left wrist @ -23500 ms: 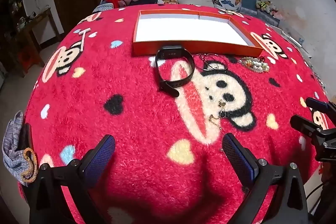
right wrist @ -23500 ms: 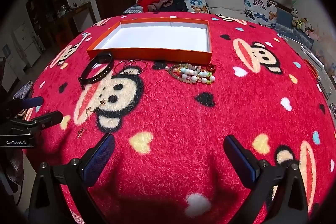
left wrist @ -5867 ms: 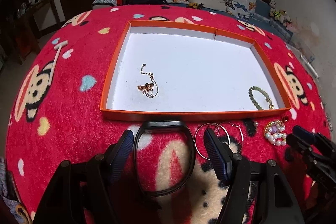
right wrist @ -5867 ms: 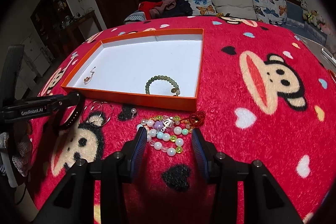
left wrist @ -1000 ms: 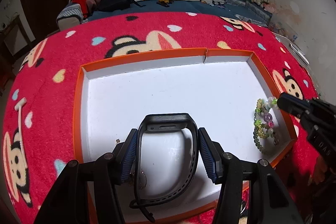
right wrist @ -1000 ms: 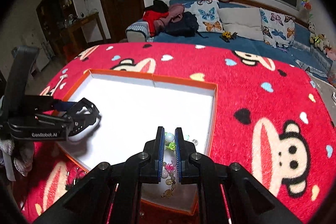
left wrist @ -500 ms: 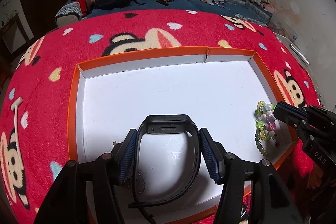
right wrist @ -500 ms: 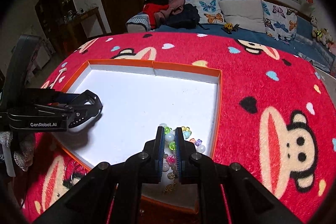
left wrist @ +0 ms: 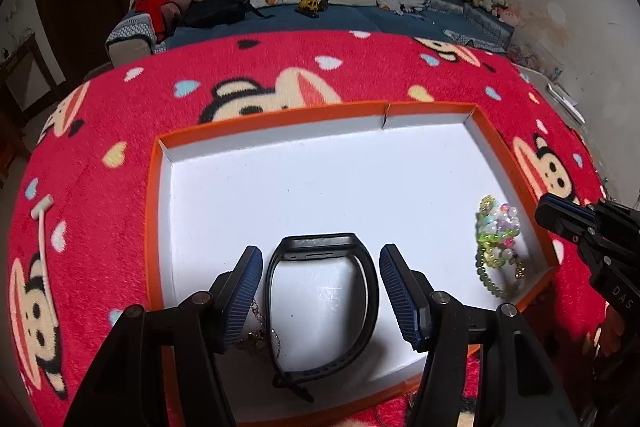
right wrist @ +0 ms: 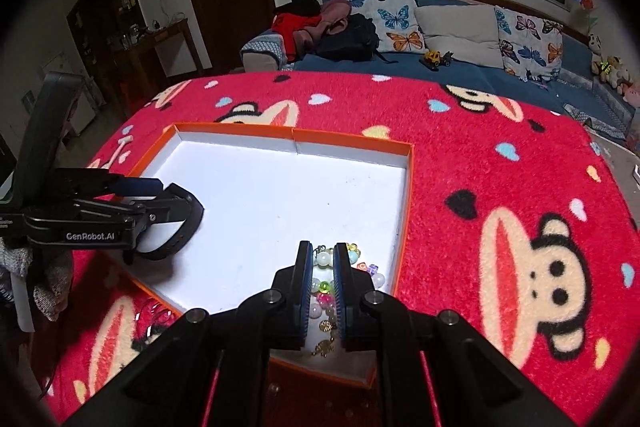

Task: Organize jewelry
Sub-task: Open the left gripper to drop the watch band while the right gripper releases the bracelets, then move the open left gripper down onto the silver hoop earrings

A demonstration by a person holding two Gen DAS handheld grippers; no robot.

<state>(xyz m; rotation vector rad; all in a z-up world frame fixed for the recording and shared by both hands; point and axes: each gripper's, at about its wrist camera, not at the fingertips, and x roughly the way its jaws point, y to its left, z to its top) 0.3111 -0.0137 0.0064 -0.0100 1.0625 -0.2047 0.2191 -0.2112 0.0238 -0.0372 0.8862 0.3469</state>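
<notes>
Two tools over tray (left wrist: 154, 211): watch band (left wrist: 320, 307), bead bracelet (right wrist: 326, 281)

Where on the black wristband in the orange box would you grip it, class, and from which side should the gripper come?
Grip the black wristband across its two side straps, just below the thick module at its far end, coming down steeply from above. It appears to lie flat on the floor of the orange box as an open loop, so the left gripper, already straddling it with a small gap each side, need only close.
</notes>
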